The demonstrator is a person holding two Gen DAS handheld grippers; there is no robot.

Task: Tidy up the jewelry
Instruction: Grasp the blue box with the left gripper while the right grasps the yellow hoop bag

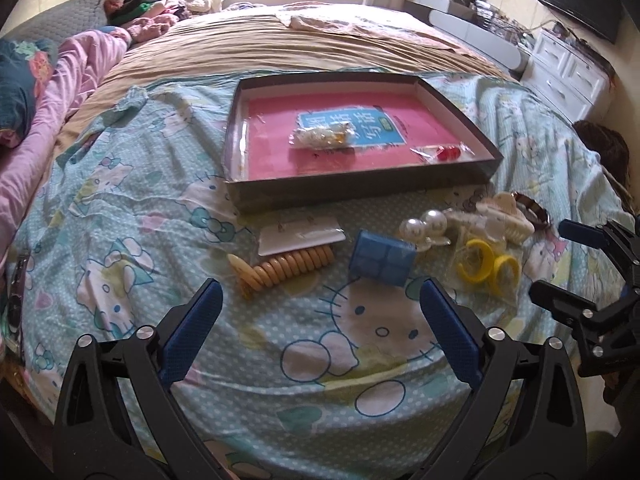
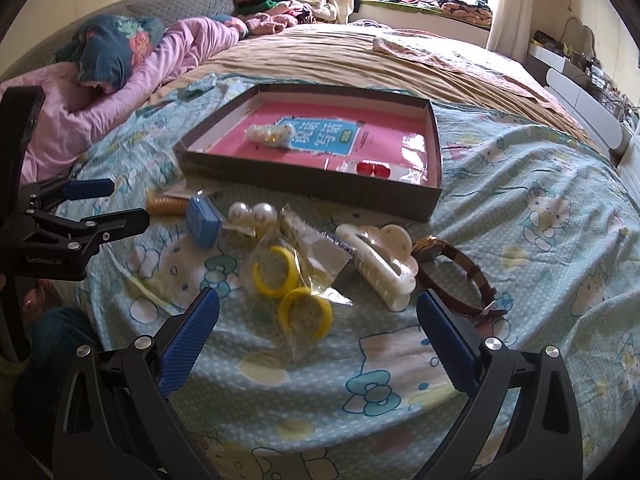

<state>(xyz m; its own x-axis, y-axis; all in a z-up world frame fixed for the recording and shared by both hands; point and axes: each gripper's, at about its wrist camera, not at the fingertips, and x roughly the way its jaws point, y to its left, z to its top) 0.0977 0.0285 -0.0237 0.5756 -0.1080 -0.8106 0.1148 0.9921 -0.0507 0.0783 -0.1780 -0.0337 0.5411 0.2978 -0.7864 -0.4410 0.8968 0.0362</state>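
I've got both claws hovering low over the bed sheet [image 1: 120, 216], spread wide and empty: left gripper [image 1: 320, 304] near the blue box [image 1: 380, 258], right gripper [image 2: 318, 312] by the yellow rings [image 2: 292, 280]. Tray [image 2: 304, 196] sits just behind.

I saw the bed [image 2: 520, 208] ahead of my grippers, bearing a shallow box [image 2: 280, 190] beyond scattered hair clips [image 2: 384, 276].

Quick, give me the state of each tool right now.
Left tool: open, holding nothing, above the bedspread near the blue box.
Right tool: open, holding nothing, just short of the bagged yellow rings.
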